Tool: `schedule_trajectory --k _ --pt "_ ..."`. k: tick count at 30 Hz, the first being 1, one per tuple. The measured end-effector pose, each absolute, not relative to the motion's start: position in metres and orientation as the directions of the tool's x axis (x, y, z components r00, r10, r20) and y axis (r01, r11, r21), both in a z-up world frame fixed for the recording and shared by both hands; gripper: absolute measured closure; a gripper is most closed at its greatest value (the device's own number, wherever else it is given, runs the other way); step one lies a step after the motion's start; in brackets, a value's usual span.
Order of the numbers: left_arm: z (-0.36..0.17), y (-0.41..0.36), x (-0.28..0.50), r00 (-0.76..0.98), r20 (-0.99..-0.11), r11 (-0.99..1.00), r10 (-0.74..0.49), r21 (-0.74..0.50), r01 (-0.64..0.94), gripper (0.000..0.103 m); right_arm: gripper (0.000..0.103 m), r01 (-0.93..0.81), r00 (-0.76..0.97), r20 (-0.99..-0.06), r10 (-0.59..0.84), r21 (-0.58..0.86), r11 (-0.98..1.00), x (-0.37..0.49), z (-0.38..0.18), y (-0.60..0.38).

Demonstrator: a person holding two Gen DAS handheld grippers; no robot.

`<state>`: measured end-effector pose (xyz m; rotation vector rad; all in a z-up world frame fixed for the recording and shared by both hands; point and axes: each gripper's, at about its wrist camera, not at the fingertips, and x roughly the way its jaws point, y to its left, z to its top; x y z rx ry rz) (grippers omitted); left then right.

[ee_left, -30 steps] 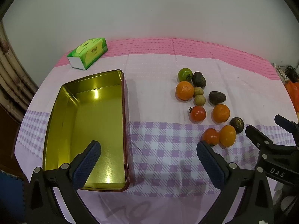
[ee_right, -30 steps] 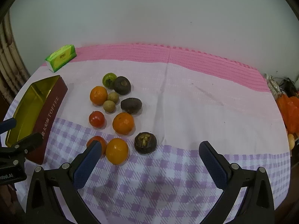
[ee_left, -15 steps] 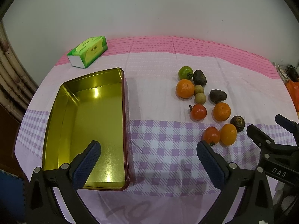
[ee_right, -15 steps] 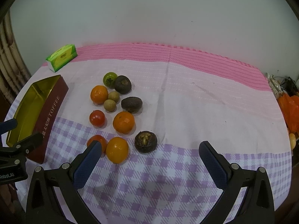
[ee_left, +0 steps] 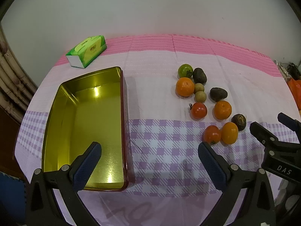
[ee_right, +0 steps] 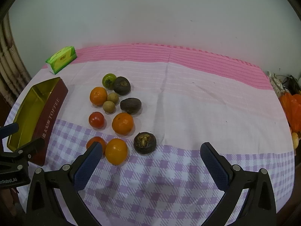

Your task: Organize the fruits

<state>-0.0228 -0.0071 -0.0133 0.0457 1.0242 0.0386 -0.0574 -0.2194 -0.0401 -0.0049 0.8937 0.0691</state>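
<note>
Both grippers hang over a pink-and-lilac tablecloth (ee_right: 197, 101) with jaws spread wide and nothing between them: the left gripper (ee_left: 149, 157) sits over the near end of an empty gold-lined toffee tin (ee_left: 120, 124), the right gripper (ee_right: 150, 157) just short of the fruit. The fruits lie loose in a cluster well apart from the tin, the nearest being an orange (ee_right: 116, 151), a red tomato (ee_right: 95, 143) touching it and a dark brown fruit (ee_right: 144, 142) just beside. The open tin looks set out to receive them, so the sorting appears not yet begun; a green tissue box (ee_left: 86, 50) stands at the far edge.
</note>
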Motion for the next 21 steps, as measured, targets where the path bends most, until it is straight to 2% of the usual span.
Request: schedule_trajectory --k 21 --pt "-0.02 -0.0111 -0.0193 0.492 -0.869 0.998 0.048 0.057 0.003 0.001 0.0 -0.049 0.603 -0.795 0.063 0.042 0.998 -0.0543 -0.0486 -0.2284"
